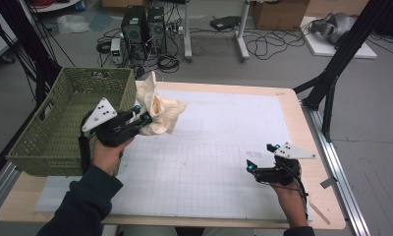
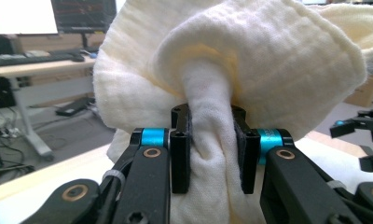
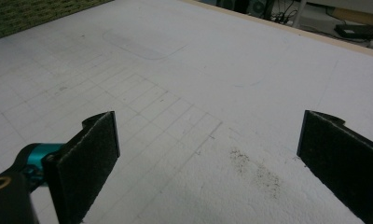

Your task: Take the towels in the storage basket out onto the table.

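**Cloth held beside the basket: what could spoil the drop**

The table [image 1: 293,105] carries a white gridded mat [image 1: 219,132], and at its far left stands a green woven basket [image 1: 47,132]. Just right of the basket, lifted off the mat, hangs the cream cloth [image 1: 160,110], pinched in the left gripper [image 1: 140,116]. The left gripper view shows the jaws closed narrow on one bunched fold of the cloth [image 2: 212,154], while most of the fabric billows loose above and around them.

The biggest risk, as I judge it, is the basket itself. It looks light, and the cloth is close to its right wall; a sweep to the left could catch the rim and push or tip the basket instead of clearing it.

Next is the loose fabric. With only one fold gripped, the free corners could snag on the weave or drape over the rim, leaving the cloth half in and half out.

Smallest is the grip: thin, soft cloth might slide out from between the pads if tugged.

The right gripper [image 1: 262,156] rests near the right edge of the mat, its jaws wide apart with nothing between them, too far off to steady the basket.
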Tool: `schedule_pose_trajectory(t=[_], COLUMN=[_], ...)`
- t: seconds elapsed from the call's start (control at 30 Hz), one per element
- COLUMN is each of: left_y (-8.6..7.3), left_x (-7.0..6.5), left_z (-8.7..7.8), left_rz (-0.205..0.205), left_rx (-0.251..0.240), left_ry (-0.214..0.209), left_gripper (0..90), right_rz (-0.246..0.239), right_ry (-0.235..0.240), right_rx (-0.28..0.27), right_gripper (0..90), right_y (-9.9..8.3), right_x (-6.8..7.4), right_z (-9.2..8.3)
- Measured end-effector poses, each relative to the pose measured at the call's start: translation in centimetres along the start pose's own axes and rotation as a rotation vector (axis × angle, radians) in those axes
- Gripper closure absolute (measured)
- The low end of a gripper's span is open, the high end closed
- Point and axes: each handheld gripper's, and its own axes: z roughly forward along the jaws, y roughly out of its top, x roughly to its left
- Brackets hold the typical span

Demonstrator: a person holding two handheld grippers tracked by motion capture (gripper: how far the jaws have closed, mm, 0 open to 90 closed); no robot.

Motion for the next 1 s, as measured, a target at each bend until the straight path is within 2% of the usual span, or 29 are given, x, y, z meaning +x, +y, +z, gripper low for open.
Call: schedule_pose_trajectory(t=[0.2, 0.5, 0.6, 0.7, 0.87, 1.0], left_y=[-1.3, -4.1, -4.9, -5.9, -7.9, -8.7], left_x=[-1.3, -3.0, -3.8, -4.3, -5.0, -5.3], left_z=[2.3, 6.7, 7.8, 8.9, 10.6, 11.4], left_rz=[-0.003, -0.003, -0.015, -0.031, -0.036, -0.035], left_rx=[0.032, 0.127, 0.13, 0.153, 0.246, 0.291], left_ry=[-0.039, -0.099, -0.123, -0.146, -0.161, -0.15], left_gripper=[72.6, 73.0, 73.0, 73.0, 71.2, 65.7], right_rz=[-0.005, -0.005, 0.001, -0.001, -0.003, -0.002], right_ry=[-0.001, -0.004, -0.003, -0.003, 0.0, 0.0], right_rx=[0.002, -0.003, 0.005, 0.005, 0.003, 0.001], right_gripper=[4.8, 4.7, 4.7, 4.7, 4.7, 4.7], right_y=[0.0, 0.0, -0.1, -0.1, -0.1, -0.1], right_x=[-0.1, -0.2, -0.2, -0.2, -0.2, -0.2], right_z=[0.0, 0.0, 0.0, 0.0, 0.0, 0.0])
